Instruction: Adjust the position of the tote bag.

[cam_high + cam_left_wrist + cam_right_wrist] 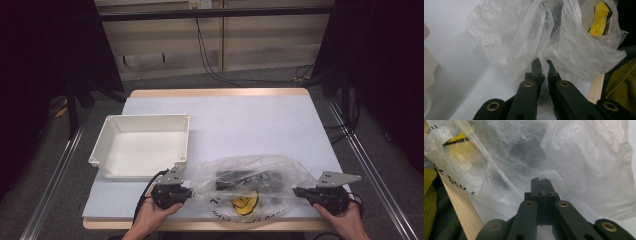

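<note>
We're holding the clear plastic bag [250, 182] from both ends. Left gripper [189, 190] is clamping a twisted strip of the bag's film; in the left gripper view that strip [543, 65] is running straight down between the closed jaws. Right gripper [296, 190] is pinching the opposite edge of the bag; in the right gripper view its jaws are sitting closed together with the film [584, 165] bunching up just past the tips.

The bag is lying between the two grippers, resting on the table's white mat [240, 120] near the front edge. The bag's yellow print [244, 201] is sitting closer to our side, roughly midway between the grippers. Something dark [240, 179] is showing through the film; we can't tell what it is.

The white tray [142, 145] is sitting just beyond the left gripper, apart from the bag.
</note>
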`<state>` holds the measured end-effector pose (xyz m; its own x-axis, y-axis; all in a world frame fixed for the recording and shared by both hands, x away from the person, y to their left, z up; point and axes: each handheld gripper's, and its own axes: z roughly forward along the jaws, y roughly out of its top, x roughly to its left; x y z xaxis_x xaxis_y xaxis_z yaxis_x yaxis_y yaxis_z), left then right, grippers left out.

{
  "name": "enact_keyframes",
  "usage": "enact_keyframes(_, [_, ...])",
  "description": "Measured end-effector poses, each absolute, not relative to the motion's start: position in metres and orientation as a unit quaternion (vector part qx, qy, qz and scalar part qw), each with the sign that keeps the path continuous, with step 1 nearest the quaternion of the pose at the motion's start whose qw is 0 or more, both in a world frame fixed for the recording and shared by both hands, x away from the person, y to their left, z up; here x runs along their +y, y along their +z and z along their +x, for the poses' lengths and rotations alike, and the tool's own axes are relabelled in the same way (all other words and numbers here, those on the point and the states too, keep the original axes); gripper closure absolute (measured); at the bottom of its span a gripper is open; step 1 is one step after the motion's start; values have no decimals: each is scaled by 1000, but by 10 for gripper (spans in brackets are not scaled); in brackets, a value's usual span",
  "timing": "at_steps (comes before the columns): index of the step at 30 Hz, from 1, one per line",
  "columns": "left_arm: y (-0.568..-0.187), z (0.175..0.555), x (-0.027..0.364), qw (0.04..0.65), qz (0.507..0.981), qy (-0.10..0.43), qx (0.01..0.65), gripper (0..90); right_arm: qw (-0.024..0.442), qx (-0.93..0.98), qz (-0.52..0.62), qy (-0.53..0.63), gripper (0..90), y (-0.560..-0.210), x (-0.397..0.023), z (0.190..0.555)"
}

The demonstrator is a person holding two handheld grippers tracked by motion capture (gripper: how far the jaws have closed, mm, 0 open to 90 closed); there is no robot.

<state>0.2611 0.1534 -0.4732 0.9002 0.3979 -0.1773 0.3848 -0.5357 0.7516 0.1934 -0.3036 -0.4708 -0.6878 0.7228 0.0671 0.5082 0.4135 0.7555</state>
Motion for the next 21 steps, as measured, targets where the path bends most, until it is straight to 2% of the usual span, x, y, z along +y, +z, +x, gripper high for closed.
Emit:
enact_keyframes(13, [-478, 262, 149, 414, 883, 1, 222, 898, 134, 838, 369, 378, 900, -477, -300, 196])
enact_keyframes(19, [-471, 257, 152, 430, 875, 4, 224, 835, 139, 821, 364, 417, 900, -469, -302, 192])
enact_keyframes(21, [-469, 256, 153, 436, 872, 6, 222, 805, 146, 815, 364, 426, 858, -466, -302, 189])
